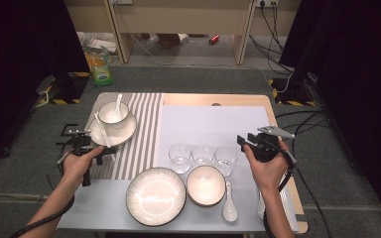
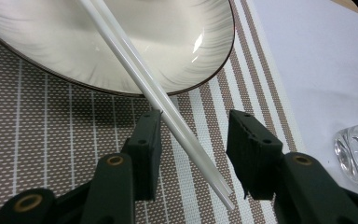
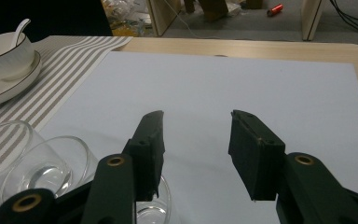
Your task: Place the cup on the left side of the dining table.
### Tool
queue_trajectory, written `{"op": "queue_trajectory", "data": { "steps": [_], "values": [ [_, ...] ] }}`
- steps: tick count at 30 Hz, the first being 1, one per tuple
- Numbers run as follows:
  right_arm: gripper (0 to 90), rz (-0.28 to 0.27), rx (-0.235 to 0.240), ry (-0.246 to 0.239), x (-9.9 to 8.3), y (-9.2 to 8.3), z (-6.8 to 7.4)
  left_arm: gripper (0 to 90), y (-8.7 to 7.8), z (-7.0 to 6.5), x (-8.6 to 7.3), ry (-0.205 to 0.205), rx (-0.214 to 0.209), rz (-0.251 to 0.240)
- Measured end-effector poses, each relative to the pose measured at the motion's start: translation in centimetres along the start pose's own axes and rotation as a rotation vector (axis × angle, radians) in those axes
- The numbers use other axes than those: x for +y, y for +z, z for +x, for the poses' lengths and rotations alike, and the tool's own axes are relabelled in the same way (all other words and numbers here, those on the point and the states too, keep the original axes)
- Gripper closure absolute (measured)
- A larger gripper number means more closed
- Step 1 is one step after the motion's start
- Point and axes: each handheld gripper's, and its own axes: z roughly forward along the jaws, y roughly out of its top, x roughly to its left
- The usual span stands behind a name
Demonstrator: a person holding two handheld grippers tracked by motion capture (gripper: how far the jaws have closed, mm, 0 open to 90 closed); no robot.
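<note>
- Left gripper view: the left gripper (image 2: 193,140) has its jaws apart, with the white chopsticks (image 2: 161,100) lying between them, close to the left jaw; whether that pad touches them I cannot tell
- The chopsticks slant from the rim of the plate (image 2: 186,70) down onto the striped placemat (image 2: 51,121)
- High view: the plate carries a small bowl (image 1: 113,113) with a spoon (image 1: 117,103), at the table's left
- Right gripper (image 3: 196,140) hangs with jaws apart over the white mat (image 3: 242,88), gripping nothing, beside three glasses (image 1: 202,154)

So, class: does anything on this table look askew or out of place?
The white chopsticks lie slanted, one end on the plate, the other end down on the striped mat between the open left tongs. Nothing looks spilled or broken.
</note>
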Motion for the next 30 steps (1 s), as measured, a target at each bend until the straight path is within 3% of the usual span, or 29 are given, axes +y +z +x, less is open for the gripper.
{"op": "queue_trajectory", "data": {
  "steps": [30],
  "values": [
    [55.1, 0.001, -0.008, 0.003, 0.0, -0.2, -0.1, 52.6, 2.5, -1.8, 0.9, 0.030, -0.022, 0.019]
  ]
}}
